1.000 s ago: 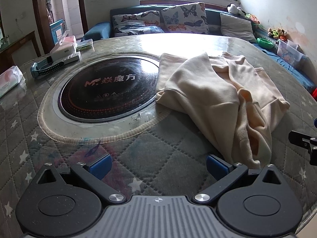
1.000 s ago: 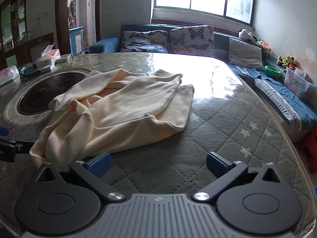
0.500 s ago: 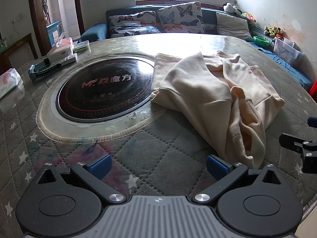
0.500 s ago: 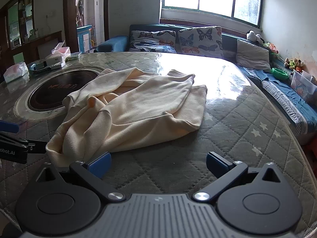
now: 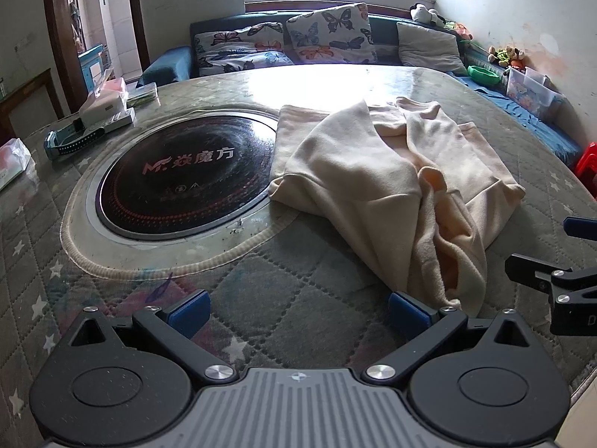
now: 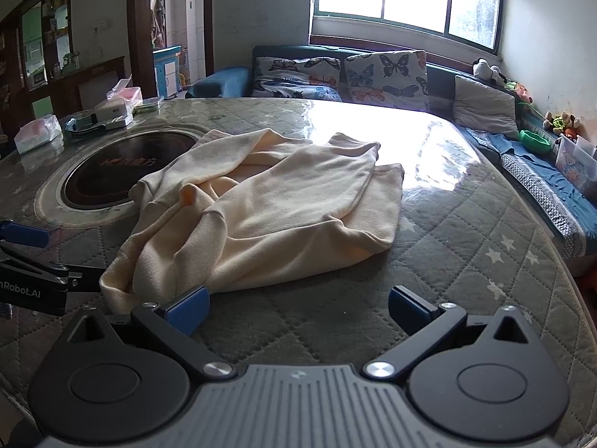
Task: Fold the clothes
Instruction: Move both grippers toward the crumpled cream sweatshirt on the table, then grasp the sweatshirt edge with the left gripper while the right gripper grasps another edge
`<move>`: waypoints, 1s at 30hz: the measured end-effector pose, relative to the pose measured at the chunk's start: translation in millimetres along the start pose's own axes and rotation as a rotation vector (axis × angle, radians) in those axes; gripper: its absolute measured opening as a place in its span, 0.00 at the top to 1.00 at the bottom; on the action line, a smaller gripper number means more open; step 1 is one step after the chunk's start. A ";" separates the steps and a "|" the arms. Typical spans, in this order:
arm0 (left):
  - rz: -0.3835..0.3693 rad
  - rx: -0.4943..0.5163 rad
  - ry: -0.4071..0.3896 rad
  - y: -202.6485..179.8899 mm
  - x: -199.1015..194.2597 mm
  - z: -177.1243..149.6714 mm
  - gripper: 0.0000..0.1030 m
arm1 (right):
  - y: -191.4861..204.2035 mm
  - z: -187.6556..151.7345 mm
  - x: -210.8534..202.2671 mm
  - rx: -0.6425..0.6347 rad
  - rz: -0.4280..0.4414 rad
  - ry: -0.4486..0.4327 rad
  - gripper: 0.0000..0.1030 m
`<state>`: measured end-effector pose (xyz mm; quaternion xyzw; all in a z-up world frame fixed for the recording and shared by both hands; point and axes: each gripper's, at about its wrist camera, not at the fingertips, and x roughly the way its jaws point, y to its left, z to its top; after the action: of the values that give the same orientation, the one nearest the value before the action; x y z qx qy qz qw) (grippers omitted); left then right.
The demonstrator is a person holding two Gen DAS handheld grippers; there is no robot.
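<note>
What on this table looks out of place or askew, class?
The cream garment lies crumpled rather than flat, its layers bunched and twisted, and one edge hangs over the rim of the black round cooktop set in the quilted table. Both tools, left and right, are open and hold nothing.

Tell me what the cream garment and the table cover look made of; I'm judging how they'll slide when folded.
The cream garment looks like soft fleece or brushed knit: matte, fuzzy edges, thick rounded folds. The table cover looks like quilted fabric with stitched diamonds and stars, apparently under a clear glossy sheet, judging by the strong window glare. That sheet may be plastic or glass.
</note>
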<state>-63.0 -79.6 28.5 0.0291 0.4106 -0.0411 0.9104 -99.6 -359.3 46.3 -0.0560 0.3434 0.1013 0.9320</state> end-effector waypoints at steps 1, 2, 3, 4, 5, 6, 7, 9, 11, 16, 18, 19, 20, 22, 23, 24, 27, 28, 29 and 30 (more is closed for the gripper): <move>0.000 0.002 0.000 -0.4 0.3 0.5 0.00 | 0.4 0.7 0.1 -0.002 0.002 -0.001 0.00; -0.002 0.004 0.000 -0.6 0.4 1.0 0.00 | 0.9 1.5 0.4 -0.003 0.002 -0.002 0.00; -0.003 0.005 0.000 -0.7 0.3 1.5 0.00 | 1.3 2.1 0.5 -0.004 0.003 -0.003 0.00; -0.004 0.006 -0.002 -0.6 0.0 2.1 0.00 | 1.7 2.6 0.6 -0.005 0.004 -0.003 0.00; -0.004 0.007 -0.003 -0.4 -0.2 2.7 0.00 | 2.1 3.1 1.1 -0.007 0.006 -0.003 0.00; -0.004 0.008 -0.005 -0.2 -0.5 3.3 0.00 | 2.4 3.6 1.6 -0.009 0.007 -0.002 0.00; -0.004 0.008 -0.007 0.0 -0.8 3.8 0.00 | 2.8 4.1 1.9 -0.012 0.007 -0.001 0.00; -0.003 0.011 -0.011 0.2 -1.5 5.4 0.00 | 3.7 5.2 2.3 -0.018 0.008 -0.001 0.00; -0.002 0.013 -0.015 0.3 -1.7 7.9 0.00 | 4.2 6.1 2.9 -0.021 0.011 -0.002 0.00; -0.005 0.020 -0.026 0.0 -1.5 14.9 0.00 | 5.2 9.1 6.5 -0.033 0.017 0.002 0.00; -0.008 0.022 -0.029 -0.3 -1.2 17.5 0.00 | 4.9 10.5 7.5 -0.036 0.016 0.000 0.01; -0.010 0.024 -0.029 -0.5 -0.7 18.9 0.00 | 4.6 11.6 8.1 -0.036 0.017 -0.002 0.01; -0.011 0.027 -0.030 -0.8 -0.3 20.3 0.00 | 4.2 12.8 8.6 -0.035 0.019 -0.003 0.01; -0.012 0.035 -0.034 -1.6 0.4 23.2 0.00 | 3.4 14.5 9.3 -0.033 0.020 -0.005 0.01; -0.012 0.039 -0.037 -2.0 0.7 24.9 0.00 | 2.9 15.7 10.0 -0.032 0.022 -0.004 0.01; -0.012 0.042 -0.039 -2.2 1.0 26.8 0.00 | 2.5 17.1 11.1 -0.030 0.024 -0.004 0.02; -0.013 0.045 -0.051 -2.7 1.8 34.0 0.00 | 1.2 20.8 14.7 -0.032 0.031 0.001 0.06; -0.015 0.047 -0.058 -3.0 1.9 37.1 0.00 | 0.5 22.0 15.8 -0.032 0.034 0.002 0.08; -0.017 0.049 -0.066 -3.3 1.9 40.2 0.00 | -0.4 23.2 17.0 -0.032 0.037 0.002 0.09; -0.015 0.051 -0.076 -3.8 2.2 43.8 0.00 | -1.4 24.6 18.3 -0.031 0.039 0.003 0.10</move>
<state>-29.3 -87.4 55.7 0.0477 0.3750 -0.0597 0.9239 -70.2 -353.6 53.1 -0.0639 0.3442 0.1246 0.9284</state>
